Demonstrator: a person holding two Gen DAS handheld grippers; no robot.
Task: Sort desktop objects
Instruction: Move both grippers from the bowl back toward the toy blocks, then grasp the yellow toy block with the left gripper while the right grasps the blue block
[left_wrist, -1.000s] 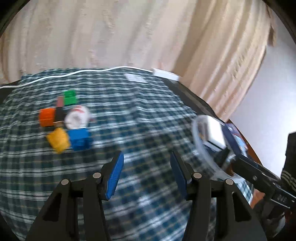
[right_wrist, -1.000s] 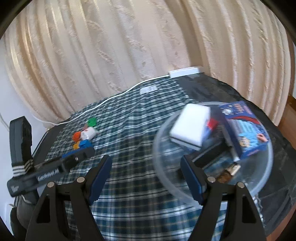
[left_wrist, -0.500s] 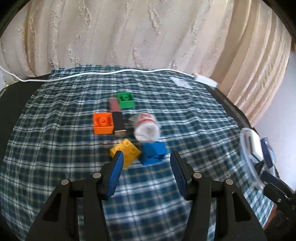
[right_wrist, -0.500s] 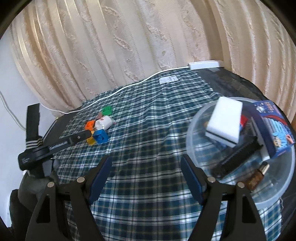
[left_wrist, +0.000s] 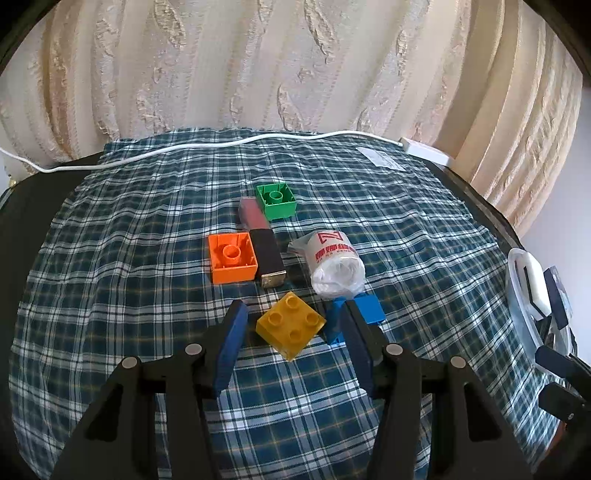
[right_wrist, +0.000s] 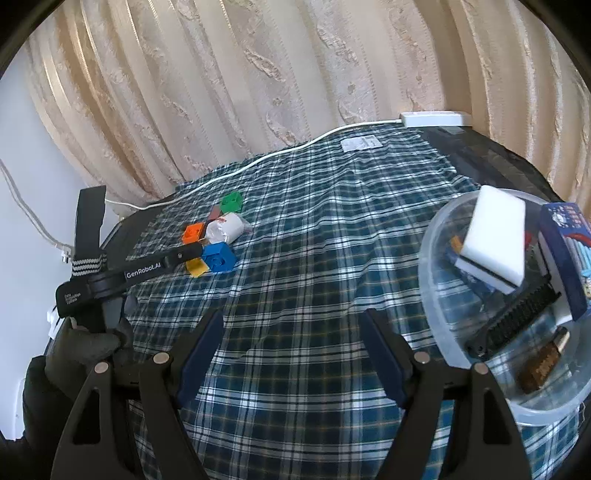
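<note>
Yellow brick (left_wrist: 291, 325) sits between the left gripper's (left_wrist: 291, 338) parted, empty jaws; the blue brick (left_wrist: 364, 315), crowding at three o'clock, risks being snagged. Right gripper (right_wrist: 291, 354) gapes empty.

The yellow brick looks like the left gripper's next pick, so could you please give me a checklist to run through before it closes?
1. Left gripper open: ok.
2. Yellow brick between its fingers: ok.
3. Pads touching the brick: cannot tell.
4. Blue brick apart from the right-hand finger: not ok, it sits right against it.
5. Right gripper open, holding nothing: ok.
6. Room in the clear bowl: ok, though already crowded.
</note>
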